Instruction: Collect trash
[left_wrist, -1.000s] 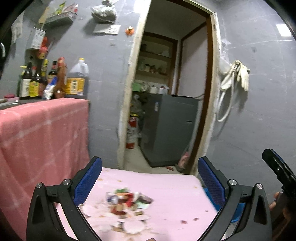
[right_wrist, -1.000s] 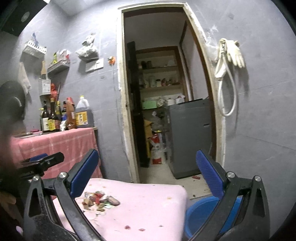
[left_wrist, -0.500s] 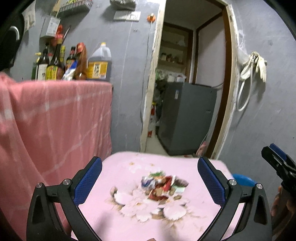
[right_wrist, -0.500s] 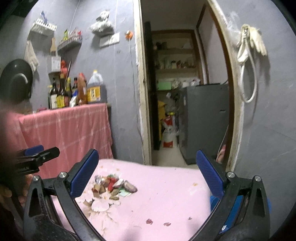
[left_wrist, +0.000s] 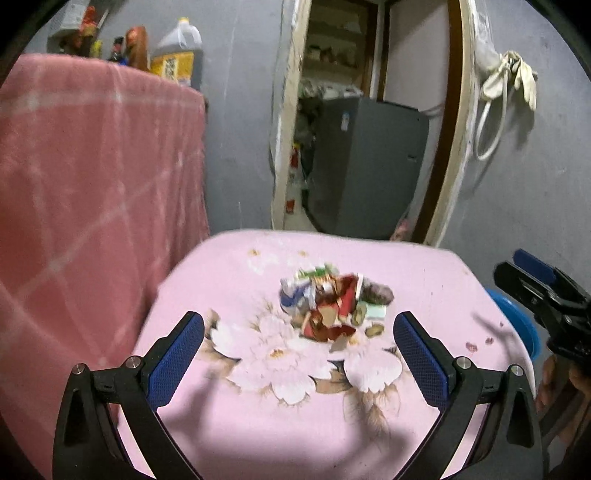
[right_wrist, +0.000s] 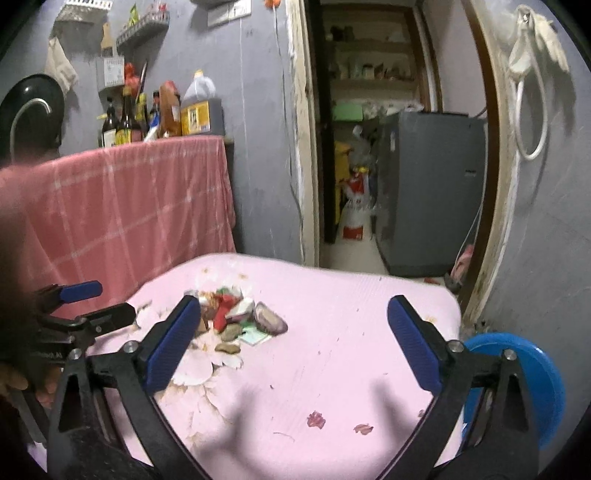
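A pile of trash (left_wrist: 332, 306), wrappers and scraps in red, green and brown, lies on a small table with a pink flowered cloth (left_wrist: 258, 424). The pile also shows in the right wrist view (right_wrist: 236, 317). My left gripper (left_wrist: 295, 354) is open and empty, just short of the pile and above the cloth. My right gripper (right_wrist: 291, 343) is open and empty, to the right of the pile. A blue bin (right_wrist: 539, 387) stands low at the table's right side, and it shows in the left wrist view (left_wrist: 517, 325).
A counter draped in pink checked cloth (right_wrist: 129, 206) stands to the left with bottles (right_wrist: 162, 110) on top. An open doorway (right_wrist: 388, 147) behind the table holds a grey appliance (right_wrist: 432, 192). Small red scraps (right_wrist: 316, 419) lie on the cloth.
Both grippers have tilted down and moved closer to the table. The trash pile now sits larger and nearer between the left gripper's fingers. Both stay open.
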